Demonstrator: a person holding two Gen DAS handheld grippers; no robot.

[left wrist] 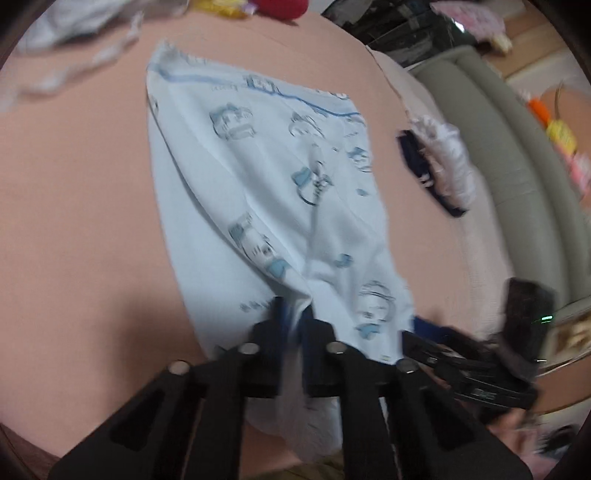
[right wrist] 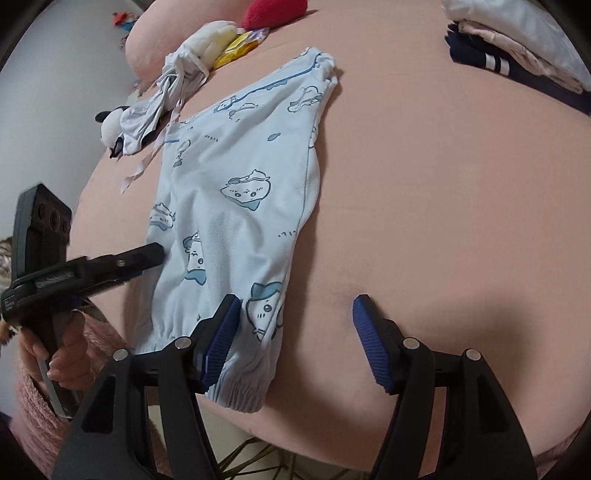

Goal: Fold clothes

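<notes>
Light blue trousers printed with cartoon figures lie lengthwise on the pink bed sheet. My left gripper is shut on a bunch of their fabric near the lower end. In the right wrist view the same trousers lie with the waistband far and the elastic cuffs near. There the left gripper bites the trousers' left edge, held by a hand. My right gripper stands open: its left finger is over the cuff, its right finger over bare sheet. It grips nothing.
A white garment with ribbons and soft toys lie at the bed's far end. Folded clothes are stacked at the upper right. Dark and white clothing sits by the bed's right edge, with a grey padded frame beyond.
</notes>
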